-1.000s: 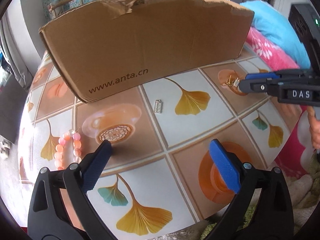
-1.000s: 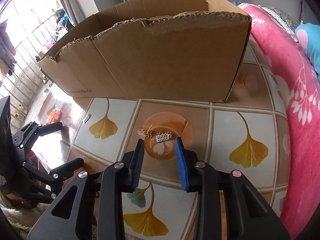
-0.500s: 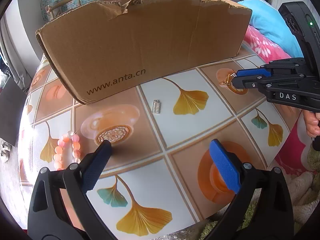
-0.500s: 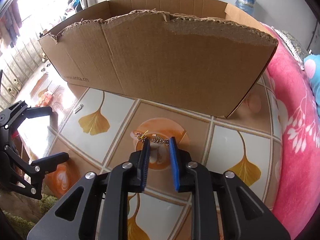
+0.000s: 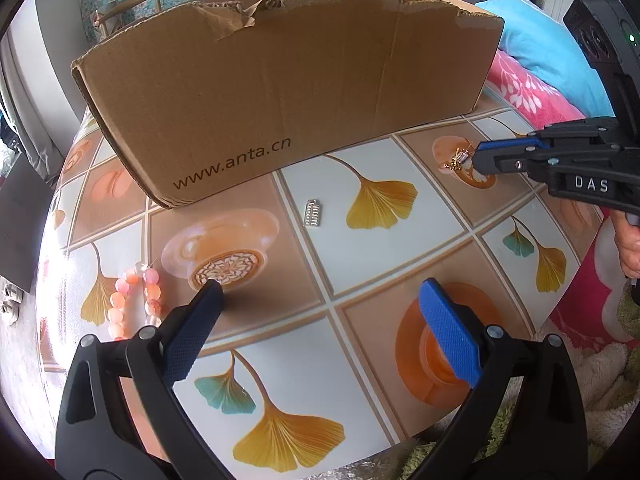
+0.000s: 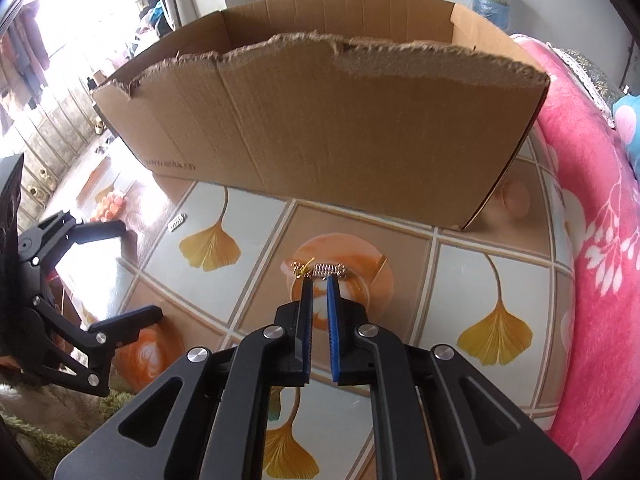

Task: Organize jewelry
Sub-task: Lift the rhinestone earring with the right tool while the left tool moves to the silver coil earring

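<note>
A small gold chain piece joined to a silver comb-like clip [image 6: 320, 269] lies on the orange cup print of the tablecloth, in front of the cardboard box [image 6: 340, 132]. My right gripper [image 6: 319, 280] pinches it at the very tips. Its jaws are almost together and are opening a little. From the left wrist view the same jewelry [image 5: 459, 159] sticks out of the right gripper's [image 5: 476, 158] tip. My left gripper [image 5: 320, 288] hovers wide open over the table's near side, nothing between its fingers. A second silver clip [image 5: 313, 213] and a pink bead bracelet [image 5: 134, 304] lie on the table.
The open-topped box [image 5: 280, 92] with torn edges fills the far half of the round table [image 5: 400, 248]. A pink blanket [image 6: 600, 200] and a blue cushion [image 5: 548, 52] lie to the right. A person's hand [image 5: 630, 244] holds the right gripper's handle.
The right gripper's jaws have narrowed from a clear gap to almost together at the gold and silver piece, and it has edged in. The left gripper has stayed put.
</note>
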`<state>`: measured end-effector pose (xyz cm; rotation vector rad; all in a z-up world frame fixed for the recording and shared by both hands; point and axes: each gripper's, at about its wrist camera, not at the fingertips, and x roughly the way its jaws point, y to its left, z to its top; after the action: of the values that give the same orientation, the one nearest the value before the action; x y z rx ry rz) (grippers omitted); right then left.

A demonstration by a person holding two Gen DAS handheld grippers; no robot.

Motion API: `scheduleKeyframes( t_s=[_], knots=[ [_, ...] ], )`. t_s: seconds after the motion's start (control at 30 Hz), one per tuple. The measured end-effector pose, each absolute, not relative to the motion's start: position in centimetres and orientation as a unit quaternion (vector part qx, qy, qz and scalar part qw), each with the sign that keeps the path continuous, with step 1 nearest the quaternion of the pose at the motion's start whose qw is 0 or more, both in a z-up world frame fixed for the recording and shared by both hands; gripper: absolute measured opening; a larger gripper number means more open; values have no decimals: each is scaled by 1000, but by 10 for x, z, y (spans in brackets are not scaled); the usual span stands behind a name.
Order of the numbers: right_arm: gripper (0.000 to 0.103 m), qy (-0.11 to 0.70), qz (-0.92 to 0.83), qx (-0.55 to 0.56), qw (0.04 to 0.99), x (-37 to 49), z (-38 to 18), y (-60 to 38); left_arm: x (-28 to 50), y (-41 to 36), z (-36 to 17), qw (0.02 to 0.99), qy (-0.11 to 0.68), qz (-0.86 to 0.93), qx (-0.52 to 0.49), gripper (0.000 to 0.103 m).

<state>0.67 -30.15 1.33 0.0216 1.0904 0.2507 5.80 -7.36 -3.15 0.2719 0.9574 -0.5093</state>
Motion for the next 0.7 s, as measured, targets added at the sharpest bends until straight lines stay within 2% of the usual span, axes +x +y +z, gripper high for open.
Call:
scheduleKeyframes(
  t_s=[0.07, 0.53, 0.57, 0.67, 0.7],
  knots=[
    [22, 513, 110, 13, 851, 10, 14, -304, 58, -74, -32, 848, 454, -242, 130, 95],
    [22, 512, 100, -15, 853, 17, 5, -289, 58, -74, -32, 847, 454, -243, 130, 95],
    [21, 512, 100, -13, 853, 16, 7, -289, 58, -74, -32, 847, 454, -242, 130, 95],
    [8, 511, 103, -3, 854, 16, 7, -286, 58, -74, -32, 847, 455, -242, 130, 95],
    [8, 512, 105, 4, 853, 16, 7, -294, 58, -74, -32, 847, 454, -243, 131, 95]
  ],
)
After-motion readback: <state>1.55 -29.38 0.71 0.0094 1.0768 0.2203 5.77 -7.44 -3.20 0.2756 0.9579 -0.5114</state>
